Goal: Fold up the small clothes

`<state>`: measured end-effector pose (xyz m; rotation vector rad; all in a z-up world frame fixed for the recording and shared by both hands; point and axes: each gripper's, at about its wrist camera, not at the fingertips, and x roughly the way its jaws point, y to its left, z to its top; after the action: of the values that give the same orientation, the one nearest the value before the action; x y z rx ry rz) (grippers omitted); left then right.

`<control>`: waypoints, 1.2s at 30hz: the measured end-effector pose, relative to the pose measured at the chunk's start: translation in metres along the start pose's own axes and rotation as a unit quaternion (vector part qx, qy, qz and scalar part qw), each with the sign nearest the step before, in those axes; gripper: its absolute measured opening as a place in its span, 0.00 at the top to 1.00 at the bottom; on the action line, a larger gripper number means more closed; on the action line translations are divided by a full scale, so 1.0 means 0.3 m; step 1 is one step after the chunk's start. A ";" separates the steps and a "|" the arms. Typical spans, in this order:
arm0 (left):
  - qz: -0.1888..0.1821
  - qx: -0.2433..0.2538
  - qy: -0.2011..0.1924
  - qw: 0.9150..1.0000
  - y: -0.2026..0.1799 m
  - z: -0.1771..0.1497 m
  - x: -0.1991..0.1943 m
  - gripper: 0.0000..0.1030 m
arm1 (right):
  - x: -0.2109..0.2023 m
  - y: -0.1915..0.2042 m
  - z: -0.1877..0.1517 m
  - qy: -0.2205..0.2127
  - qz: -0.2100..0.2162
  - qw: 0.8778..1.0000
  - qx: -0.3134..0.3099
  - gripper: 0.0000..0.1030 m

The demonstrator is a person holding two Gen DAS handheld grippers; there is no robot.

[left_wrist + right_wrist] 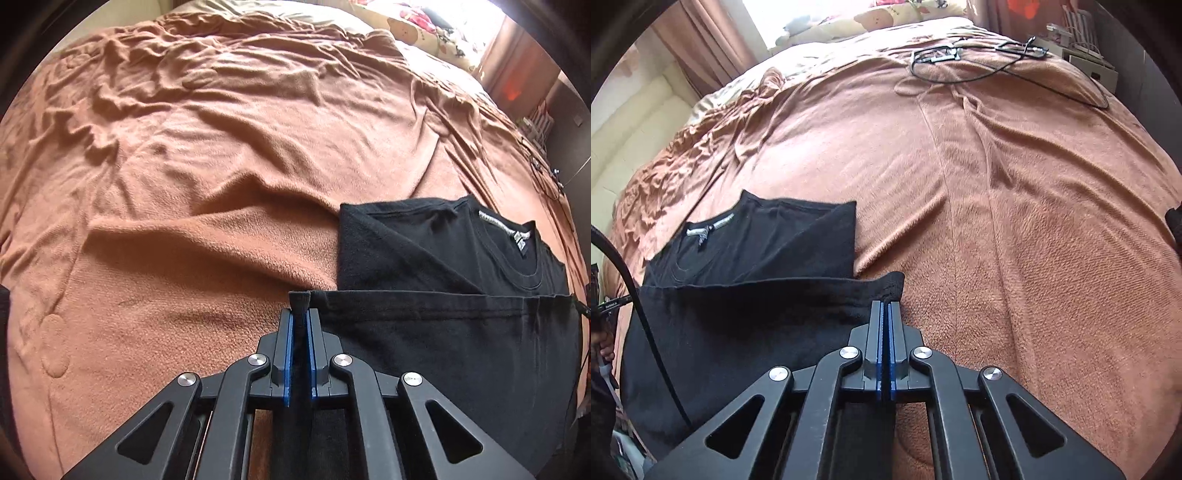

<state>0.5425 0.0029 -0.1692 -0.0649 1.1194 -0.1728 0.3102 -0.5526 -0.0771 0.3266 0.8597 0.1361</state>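
**A thin pinch could let the shirt slip**

The left claw point(300, 314) and right claw point(887, 314) each pinch a corner of the black shirt point(443, 332), which lies on the bed point(184, 221). The right grip looks thin, though that is hard to see. Uneven lifting could spoil the sleeve folds beyond.

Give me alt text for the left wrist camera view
The left gripper is shut on a bottom corner of a black T-shirt lying on a rumpled brown blanket. The shirt's sides look folded in, collar and label facing away.
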 end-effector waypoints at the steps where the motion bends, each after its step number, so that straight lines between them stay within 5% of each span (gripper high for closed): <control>1: -0.001 -0.002 -0.006 1.000 0.001 0.001 -0.018 0.94 | -0.017 0.005 -0.001 -0.006 -0.002 1.000 -0.004 1.00; 19: -0.004 0.006 -0.130 0.991 -0.087 0.130 -0.373 0.94 | -0.340 0.072 0.012 -0.126 -0.005 0.992 -0.012 1.00; 29: 0.003 -0.012 -0.138 0.990 -0.090 0.262 -0.309 0.94 | -0.255 0.085 0.116 -0.128 -0.015 0.991 -0.020 1.00; 36: 0.015 -0.008 -0.095 0.995 -0.092 0.318 -0.115 0.94 | -0.043 0.071 0.198 -0.081 -0.038 0.996 -0.021 1.00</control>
<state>0.6108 -0.0218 -0.0930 -0.0766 0.9319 -0.1272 0.3475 -0.5493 -0.0246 0.2622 0.7074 0.0560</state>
